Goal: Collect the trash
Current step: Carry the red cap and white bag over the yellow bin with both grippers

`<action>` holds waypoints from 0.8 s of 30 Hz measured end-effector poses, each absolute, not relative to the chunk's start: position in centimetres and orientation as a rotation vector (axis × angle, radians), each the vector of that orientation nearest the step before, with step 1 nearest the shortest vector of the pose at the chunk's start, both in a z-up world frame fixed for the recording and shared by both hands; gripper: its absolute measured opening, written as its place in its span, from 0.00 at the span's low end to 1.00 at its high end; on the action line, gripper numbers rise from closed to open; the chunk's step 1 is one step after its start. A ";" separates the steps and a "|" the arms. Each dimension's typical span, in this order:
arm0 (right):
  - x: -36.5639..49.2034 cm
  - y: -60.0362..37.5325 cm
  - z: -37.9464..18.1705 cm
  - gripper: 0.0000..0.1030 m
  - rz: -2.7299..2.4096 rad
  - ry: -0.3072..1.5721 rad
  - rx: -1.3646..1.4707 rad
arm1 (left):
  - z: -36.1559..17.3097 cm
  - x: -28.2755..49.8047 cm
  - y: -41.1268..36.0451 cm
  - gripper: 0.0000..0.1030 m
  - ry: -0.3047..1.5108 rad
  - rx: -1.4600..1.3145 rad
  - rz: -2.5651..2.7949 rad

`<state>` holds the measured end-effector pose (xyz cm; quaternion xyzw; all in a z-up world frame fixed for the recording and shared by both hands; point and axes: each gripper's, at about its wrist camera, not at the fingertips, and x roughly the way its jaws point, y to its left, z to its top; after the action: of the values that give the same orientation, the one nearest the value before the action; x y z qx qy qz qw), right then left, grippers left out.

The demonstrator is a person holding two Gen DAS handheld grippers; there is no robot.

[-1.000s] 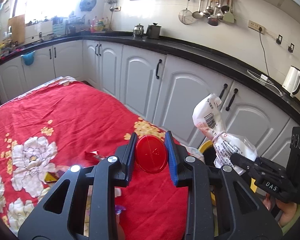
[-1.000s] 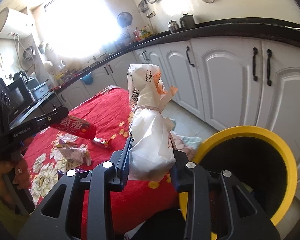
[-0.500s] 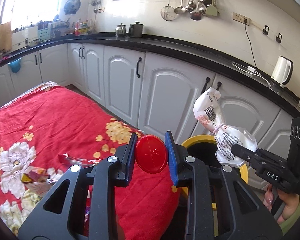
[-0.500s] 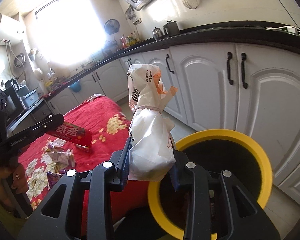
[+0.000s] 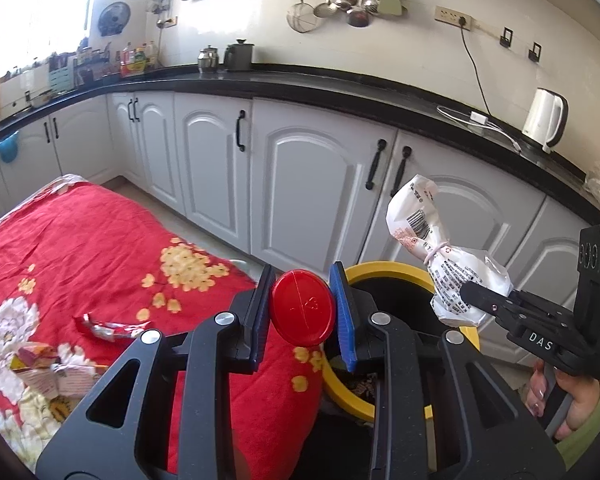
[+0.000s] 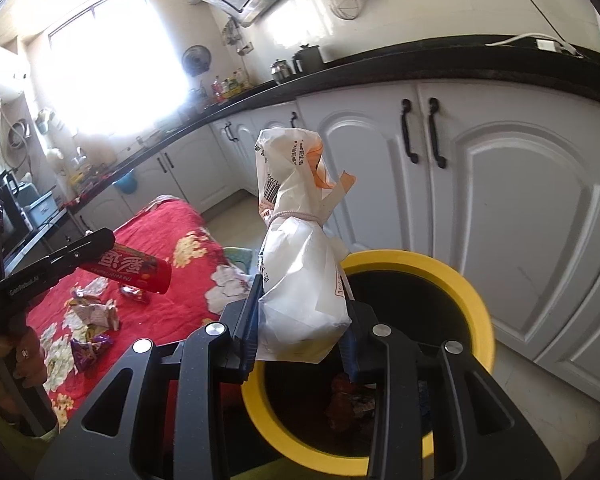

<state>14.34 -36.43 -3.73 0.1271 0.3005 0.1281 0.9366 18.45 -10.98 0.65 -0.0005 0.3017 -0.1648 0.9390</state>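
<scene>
My left gripper (image 5: 302,316) is shut on a red cylindrical can (image 5: 302,312), whose round end faces the left wrist camera; from the right wrist view the same can (image 6: 130,272) shows its printed side over the red cloth. My right gripper (image 6: 300,320) is shut on a white tied plastic bag (image 6: 300,264), held upright above the near rim of the yellow-rimmed bin (image 6: 476,308). In the left wrist view that bag (image 5: 440,252) hangs over the bin (image 5: 396,272), just right of the can. Dark trash lies inside the bin.
A table with a red flowered cloth (image 5: 80,248) stands left of the bin, with several wrappers (image 6: 96,316) on it. White cabinets (image 5: 320,184) under a black counter run close behind. A white kettle (image 5: 544,120) stands on the counter. A hand (image 5: 564,400) holds the right gripper.
Both grippers have swung to the right, away from the table toward the bin, each still holding its item. The bin now lies under the bag and fills more of both views.
</scene>
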 end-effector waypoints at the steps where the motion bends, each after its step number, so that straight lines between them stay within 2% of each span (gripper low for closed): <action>1: 14.3 -36.8 -3.9 0.31 0.256 0.616 0.262 | 0.6 18.5 -11.3 0.21 0.617 0.002 -0.341; 24: 13.3 -40.8 -7.4 0.31 0.184 0.678 0.298 | -2.8 19.3 -17.8 0.21 0.678 0.038 -0.439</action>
<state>13.28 -40.81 -7.40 0.1455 0.3309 0.0897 0.9280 19.33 -17.82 -2.85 0.0187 0.3298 -0.2138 0.9194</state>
